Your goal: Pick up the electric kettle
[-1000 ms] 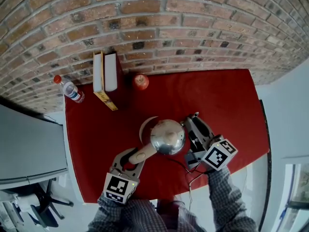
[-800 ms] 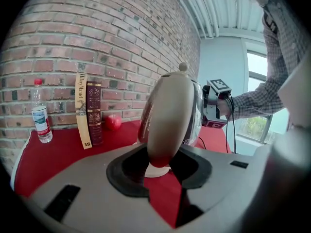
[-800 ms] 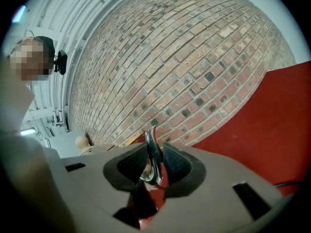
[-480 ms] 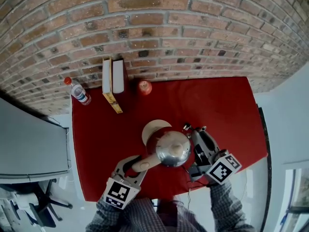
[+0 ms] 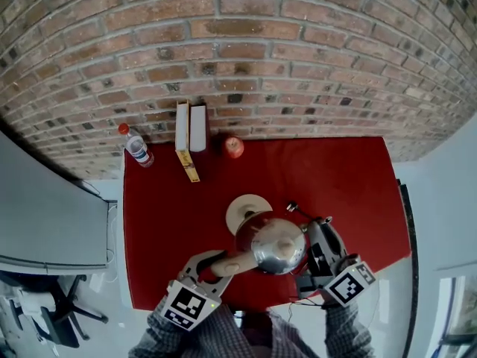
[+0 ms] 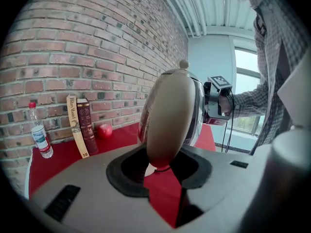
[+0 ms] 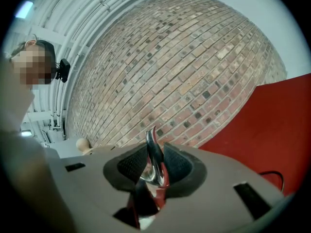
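Note:
The steel electric kettle (image 5: 278, 246) hangs above the red table (image 5: 350, 177), clear of its round white base (image 5: 244, 207). My left gripper (image 5: 223, 264) is shut on the kettle's beige handle (image 6: 170, 115), which fills the gap between the pads in the left gripper view. At the kettle's right, my right gripper (image 5: 316, 239) is shut on the thin shiny spout (image 7: 154, 160), which stands upright between its black pads. The lid's wooden knob (image 7: 82, 144) shows at the left of the right gripper view.
Two upright books (image 5: 190, 134), a red apple (image 5: 234, 147) and a water bottle (image 5: 136, 146) stand along the brick wall (image 5: 246, 58) at the table's back. A black cable (image 7: 272, 174) lies on the cloth near the front right edge.
Both grippers have risen with the kettle and drawn it toward the table's near edge. The white base, first mostly covered, now lies bare behind it.

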